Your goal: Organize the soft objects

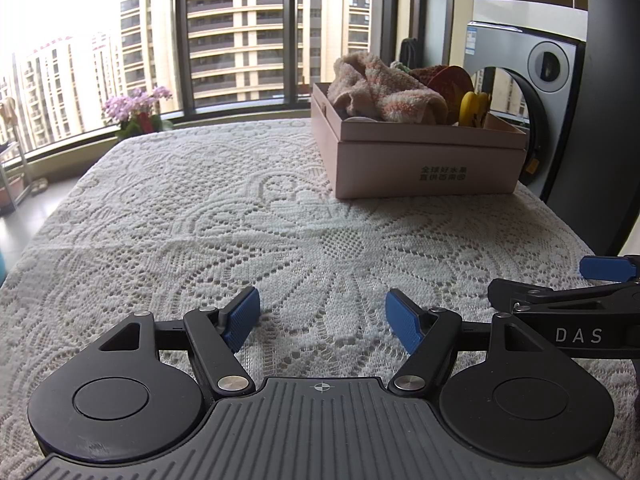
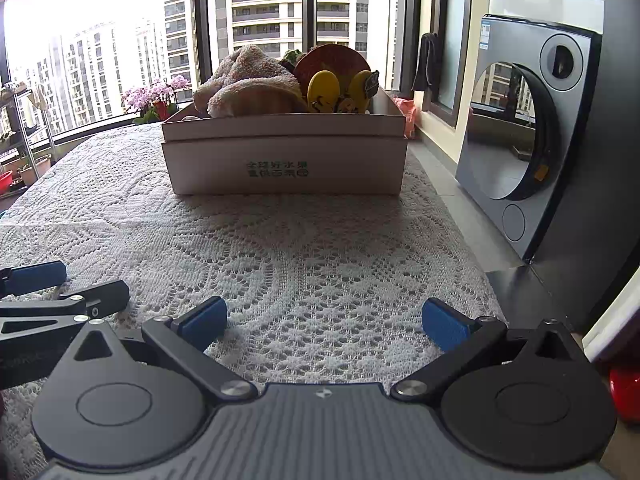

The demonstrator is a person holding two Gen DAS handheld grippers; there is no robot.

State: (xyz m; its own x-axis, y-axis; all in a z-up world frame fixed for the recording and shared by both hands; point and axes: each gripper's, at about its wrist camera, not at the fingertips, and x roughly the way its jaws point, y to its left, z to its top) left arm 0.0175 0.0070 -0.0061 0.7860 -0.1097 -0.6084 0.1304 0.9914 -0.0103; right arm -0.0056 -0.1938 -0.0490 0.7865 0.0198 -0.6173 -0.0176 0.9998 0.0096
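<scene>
- Pink box (image 1: 424,168) sits on the lace tablecloth (image 1: 240,220) in the upper right of the left wrist view, turned at an angle so one corner faces the camera and its printed side shows on the right
- In the right wrist view the same box (image 2: 284,160) stands square-on at upper centre, its long axis running left to right across the frame, printed side facing the camera
- Soft things are piled inside: a fluffy towel (image 1: 380,88) in beige and pink bulges over the rim on the left half, slumped with no clear long axis
- A round red cushion (image 2: 332,64) stands upright behind it on the right, with yellow soft toys (image 2: 324,90) upright in front of it, their long axes vertical
- Left gripper (image 1: 322,320) at bottom centre, blue pads spread wide, nothing between them but bare lace; the box lies well ahead and off to the upper right
- Right gripper (image 2: 324,322) at bottom centre, jaws spread wide too, empty; the box is straight ahead, well apart, with open cloth between
- The two grippers sit just beside each other, each poking into the other's view at the lower edge
- A washing machine (image 2: 524,132) stands at the right, pink flowers (image 1: 136,108) by the window at upper left
</scene>
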